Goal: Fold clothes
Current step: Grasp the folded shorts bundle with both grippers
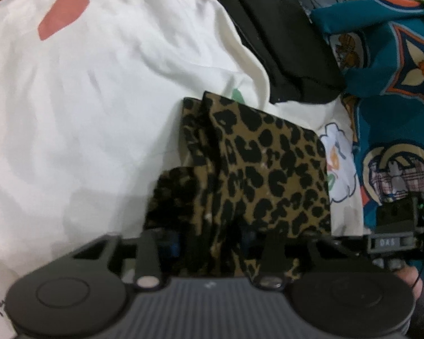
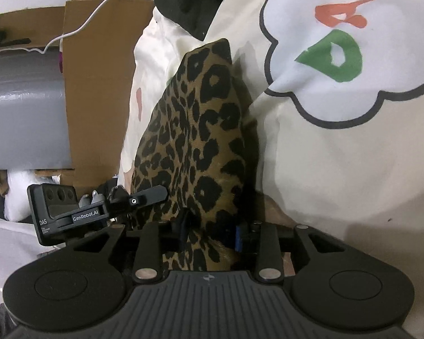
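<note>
A leopard-print garment (image 1: 257, 169) lies folded on a white printed cloth (image 1: 84, 99), and both grippers have hold of its near edge. The left gripper (image 1: 209, 243) has the fabric bunched between its fingers (image 1: 148, 251), which stand partly apart with the cloth filling the gap; whether the pads actually press on it I cannot tell, since the tips are buried in the folds. The right gripper (image 2: 209, 234) likewise has leopard fabric running down between its fingers (image 2: 264, 243), also partly apart, the grip itself hidden. Beyond the left fingers sits a black garment (image 1: 282, 42), and off to their right a teal patterned cloth (image 1: 395, 84). Left of the right fingers stands brown cardboard (image 2: 99, 70) beside a grey box (image 2: 22, 113).
</note>
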`<state>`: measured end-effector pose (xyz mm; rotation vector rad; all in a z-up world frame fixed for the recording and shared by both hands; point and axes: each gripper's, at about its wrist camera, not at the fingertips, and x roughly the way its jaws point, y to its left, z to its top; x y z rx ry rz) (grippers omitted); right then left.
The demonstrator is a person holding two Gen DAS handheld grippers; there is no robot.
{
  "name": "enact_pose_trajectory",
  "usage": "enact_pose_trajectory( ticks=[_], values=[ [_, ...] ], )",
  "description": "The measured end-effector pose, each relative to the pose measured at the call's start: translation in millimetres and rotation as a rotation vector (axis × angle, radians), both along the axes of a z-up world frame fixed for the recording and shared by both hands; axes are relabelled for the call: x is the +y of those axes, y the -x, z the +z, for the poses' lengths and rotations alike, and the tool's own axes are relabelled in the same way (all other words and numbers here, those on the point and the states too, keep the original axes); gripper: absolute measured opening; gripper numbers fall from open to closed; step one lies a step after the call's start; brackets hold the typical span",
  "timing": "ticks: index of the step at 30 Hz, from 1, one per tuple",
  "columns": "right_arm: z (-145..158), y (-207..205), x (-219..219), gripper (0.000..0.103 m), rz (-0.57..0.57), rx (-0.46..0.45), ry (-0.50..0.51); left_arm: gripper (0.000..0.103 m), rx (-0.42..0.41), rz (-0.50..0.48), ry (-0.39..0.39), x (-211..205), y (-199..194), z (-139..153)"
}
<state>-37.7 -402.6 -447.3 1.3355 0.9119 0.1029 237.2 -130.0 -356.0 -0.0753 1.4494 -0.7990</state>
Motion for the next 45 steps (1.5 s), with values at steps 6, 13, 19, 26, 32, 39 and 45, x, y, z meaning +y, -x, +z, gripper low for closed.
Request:
enact_pose_trajectory(
  ticks=[6, 13, 19, 26, 32, 39, 45],
  values=[
    [1.8, 1.2, -2.7, 0.031, -0.006, -0.001, 0.003, 0.032, 0.001, -0.027, -0.017, -4.1, -1.6, 5.2],
    [-6.3, -2.3, 1.5, 0.031, 0.003, 0.013, -0.017, 0.054, 0.082, 0.025, -0.01, -6.8, -10.5, -12.2],
    [-4.8, -10.9, 4.4, 0.019, 0.011, 0.017, -0.007, 0.029, 0.058, 0.02, -0.022, -7.6, -6.9, -7.6],
    [7.1, -11.1, 6.2, 0.016, 0.046, -0.014, 0.047, 0.025, 0.019, -0.051, -0.082, -22.2, -5.5, 6.3],
    [2.1, -13.3, 2.4, 0.018, 0.042, 0.005, 0.051, 0.043, 0.039, -0.007, -0.12, -26.3, -7.0, -7.6],
    [5.5, -15.0, 5.2, 0.008, 0.068, 0.006, 0.102, 0.027, 0.013, -0.001, -0.123, -26.7, -3.2, -1.0],
    [22.6, -14.9, 10.2, 0.006, 0.106, -0.01, 0.175, 0.021, -0.058, -0.001, -0.126, -25.9, 11.7, 15.5]
  ],
)
